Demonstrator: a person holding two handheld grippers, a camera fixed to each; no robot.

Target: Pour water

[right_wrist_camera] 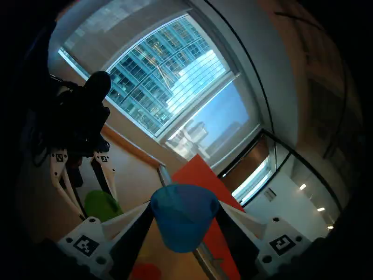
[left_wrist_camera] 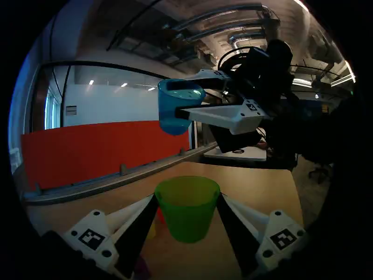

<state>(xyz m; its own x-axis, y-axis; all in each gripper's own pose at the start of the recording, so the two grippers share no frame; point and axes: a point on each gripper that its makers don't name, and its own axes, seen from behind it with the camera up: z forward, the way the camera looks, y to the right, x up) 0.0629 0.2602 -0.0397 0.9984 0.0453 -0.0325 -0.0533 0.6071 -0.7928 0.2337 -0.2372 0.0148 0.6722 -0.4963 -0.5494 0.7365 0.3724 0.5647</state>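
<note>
Orange wall panel (left_wrist_camera: 93, 149) and glass partition (left_wrist_camera: 112, 102) stand behind a pale wooden surface (left_wrist_camera: 265, 184). In the left gripper view, the left claw (left_wrist_camera: 187, 201) reaches forward low over that surface. Its two fingers are partly closed and press on either side of a green cup (left_wrist_camera: 187, 214), which is upright with its mouth facing up. Whether the cup rests on the surface cannot be told. Higher up and farther off, the right claw (left_wrist_camera: 179, 100) comes in from the right, its fingers closed around a blue cup (left_wrist_camera: 178, 112) held in the air. The blue cup sits above and beyond the green one, not yet over its mouth, and looks close to upright, perhaps slightly tipped. Whether it holds water cannot be told. The pour likely depends on bringing the blue cup's rim directly over the green cup, then tilting it.
</note>
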